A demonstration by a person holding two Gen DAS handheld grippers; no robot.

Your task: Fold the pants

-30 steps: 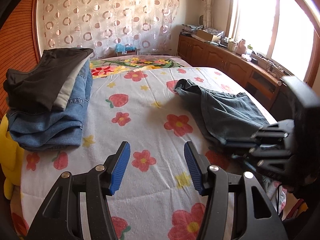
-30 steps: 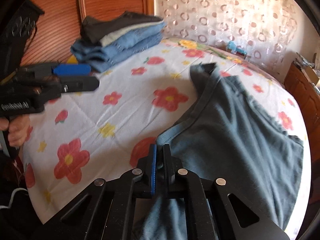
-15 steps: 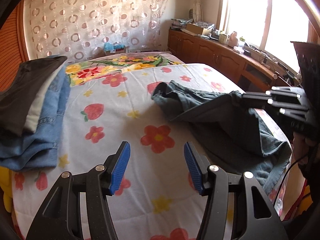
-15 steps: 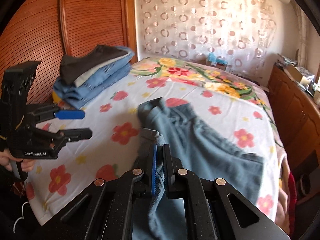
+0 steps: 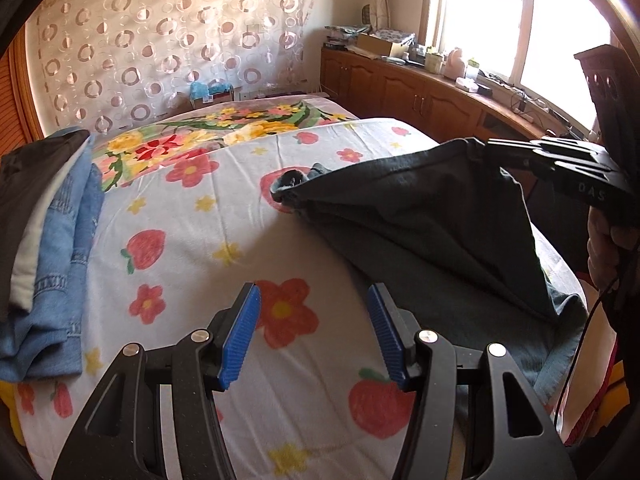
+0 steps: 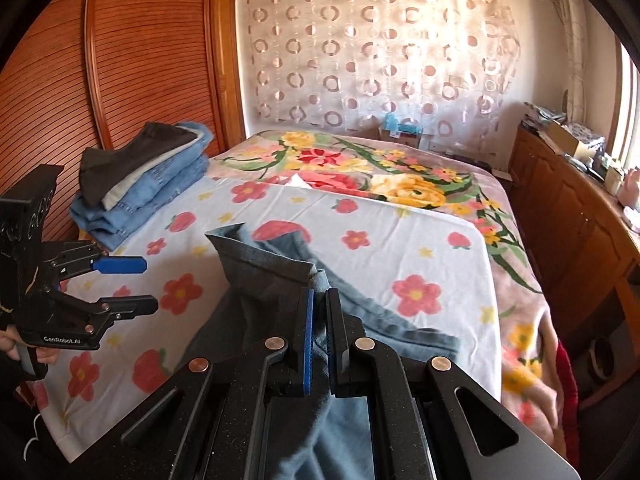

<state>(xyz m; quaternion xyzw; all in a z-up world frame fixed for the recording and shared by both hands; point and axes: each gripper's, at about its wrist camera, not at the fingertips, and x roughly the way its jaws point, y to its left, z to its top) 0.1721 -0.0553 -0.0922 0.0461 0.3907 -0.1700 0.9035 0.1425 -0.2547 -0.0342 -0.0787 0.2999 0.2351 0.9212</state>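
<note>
Change since earlier frames: right gripper [image 6: 318, 336] has risen, lifting one edge of the pants [image 5: 420, 216] off the bed [image 5: 248, 224]; the cloth, which lay flat a second ago, now hangs as a slanted sheet.
Right gripper: jaws pressed together on a bunched edge of the dark denim, which spills down between and below its fingers.
Left gripper: [image 5: 314, 332] jaws spread wide, holding nothing, hovering above the flowered sheet; the nearest hem of the pants lies ahead and to its right.
Pants, position: ahead of and beneath the right gripper; the far corner [image 6: 240, 248] stands up in a peak, the lower part still rests on the bed.
Stack of clothes: [image 6: 140, 180] folded jeans and a dark garment, well apart, to the far left of both tools.
Progress: early stage, as judged. The garment is raised and partly doubled over but not flattened; no neat crease shows.
Remaining: probably a second grasp by the left gripper, spreading the cloth flat, then the folds and a move to the stack.
</note>
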